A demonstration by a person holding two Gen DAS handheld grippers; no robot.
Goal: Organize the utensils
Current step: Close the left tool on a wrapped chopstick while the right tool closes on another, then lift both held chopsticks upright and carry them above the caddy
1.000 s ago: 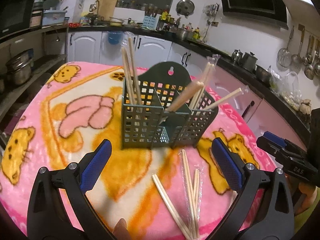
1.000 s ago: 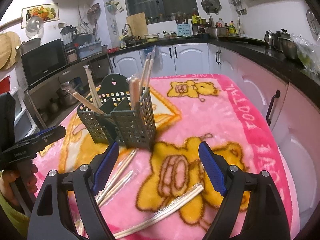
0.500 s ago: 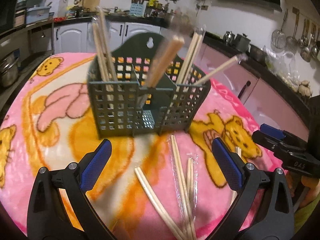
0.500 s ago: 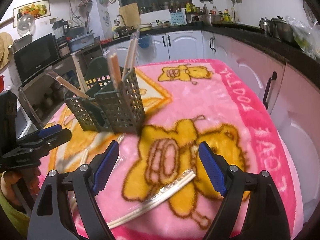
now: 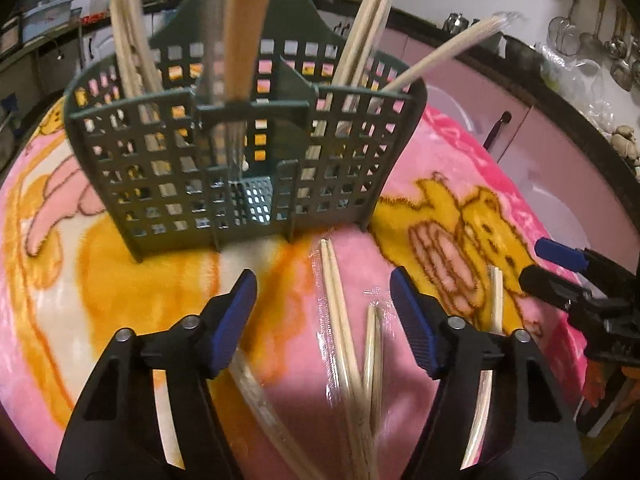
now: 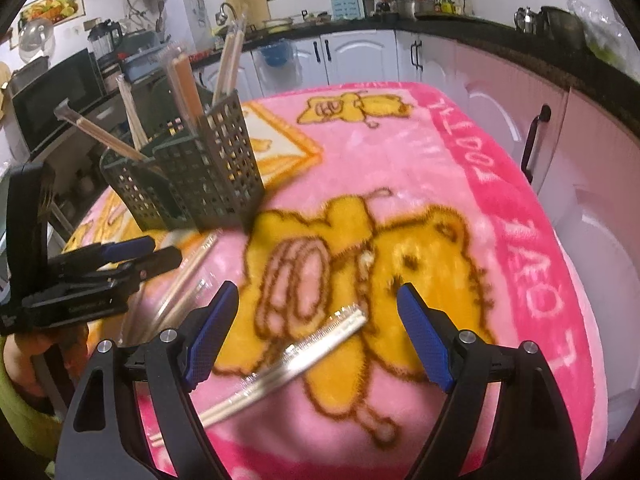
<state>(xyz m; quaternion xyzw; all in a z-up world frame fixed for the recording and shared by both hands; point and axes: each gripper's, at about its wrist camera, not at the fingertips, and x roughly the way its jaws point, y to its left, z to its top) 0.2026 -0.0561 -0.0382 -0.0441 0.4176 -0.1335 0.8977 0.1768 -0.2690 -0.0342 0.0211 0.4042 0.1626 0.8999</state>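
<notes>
Closing, jaws still apart, the left gripper (image 5: 324,312) should centre on the wrapped chopsticks (image 5: 340,344) before pinching; right gripper (image 6: 318,338) wide.

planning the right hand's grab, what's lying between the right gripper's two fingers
In the right wrist view, one plastic-wrapped pair of chopsticks lies slantwise on the pink blanket between the open right gripper fingers, untouched by either pad.

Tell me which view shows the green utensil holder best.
The left wrist view: the green utensil holder faces it squarely, with all compartments visible. The right wrist view shows the holder smaller, from its end, at the left.
</notes>
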